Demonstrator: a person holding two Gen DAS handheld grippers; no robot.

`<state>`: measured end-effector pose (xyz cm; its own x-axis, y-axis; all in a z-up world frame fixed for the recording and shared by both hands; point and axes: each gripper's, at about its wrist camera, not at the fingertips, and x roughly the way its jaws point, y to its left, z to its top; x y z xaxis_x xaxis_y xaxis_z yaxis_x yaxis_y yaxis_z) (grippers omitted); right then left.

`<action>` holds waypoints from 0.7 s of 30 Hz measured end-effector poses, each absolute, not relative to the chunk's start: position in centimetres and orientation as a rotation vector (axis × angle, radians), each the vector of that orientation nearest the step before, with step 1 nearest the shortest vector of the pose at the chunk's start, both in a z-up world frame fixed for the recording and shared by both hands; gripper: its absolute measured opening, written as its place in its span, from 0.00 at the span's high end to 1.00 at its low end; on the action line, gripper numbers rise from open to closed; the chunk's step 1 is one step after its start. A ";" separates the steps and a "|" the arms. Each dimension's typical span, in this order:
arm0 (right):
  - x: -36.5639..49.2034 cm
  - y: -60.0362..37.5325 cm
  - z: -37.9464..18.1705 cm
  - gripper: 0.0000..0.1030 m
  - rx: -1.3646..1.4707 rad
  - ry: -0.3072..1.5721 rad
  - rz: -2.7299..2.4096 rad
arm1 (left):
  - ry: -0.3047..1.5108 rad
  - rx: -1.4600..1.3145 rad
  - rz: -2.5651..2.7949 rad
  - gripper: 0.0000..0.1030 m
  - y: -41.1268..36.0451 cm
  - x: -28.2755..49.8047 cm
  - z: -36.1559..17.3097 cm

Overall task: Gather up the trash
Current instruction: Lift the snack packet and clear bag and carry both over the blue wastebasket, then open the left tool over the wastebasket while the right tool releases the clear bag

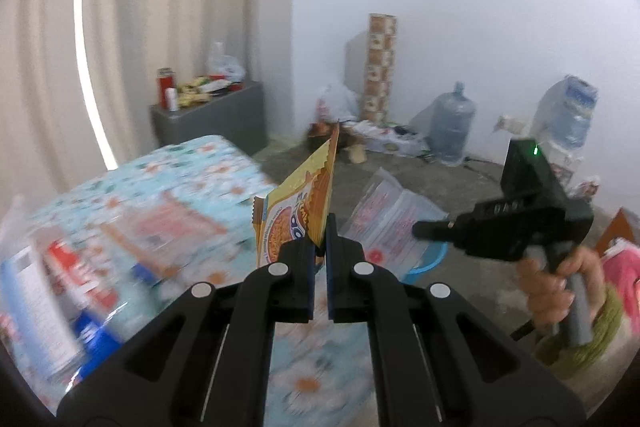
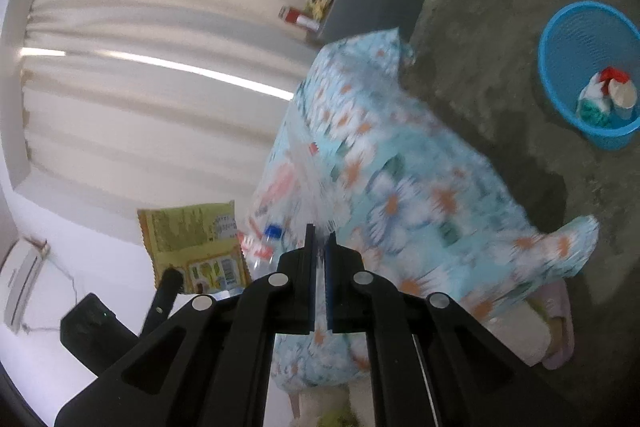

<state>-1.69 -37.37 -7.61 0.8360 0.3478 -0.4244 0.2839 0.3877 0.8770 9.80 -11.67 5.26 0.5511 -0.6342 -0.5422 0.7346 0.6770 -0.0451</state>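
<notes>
- The left tool is black, with blue pads and silver round pins.
- The noodle wrapper is yellow and orange, with a zigzag edge; its back side is yellow-green with small print.
- The table wears a light blue cloth with white and orange flowers.
- The basket is bright blue; the trash in it is red, white and green.
- The curtain is cream with soft vertical folds.
- The tall roll in the corner has orange and white squares.
- The right tool is black too, with blue pads.
</notes>
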 end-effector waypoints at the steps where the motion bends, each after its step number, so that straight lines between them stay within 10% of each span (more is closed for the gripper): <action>1: -2.2 -38.4 -7.7 0.96 1.200 0.601 0.018 | 0.573 0.183 -0.845 0.98 -12.9 10.4 5.3; 21: -6.8 -57.6 -23.7 0.94 1.428 0.583 -0.632 | 1.141 0.175 -1.059 0.97 -45.1 22.0 -11.3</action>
<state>-6.82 -57.58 -23.65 0.7083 -0.0492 -0.7042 0.7059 0.0378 0.7073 21.99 -45.09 -11.27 0.0165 -0.5948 -0.8037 0.7573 0.5323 -0.3784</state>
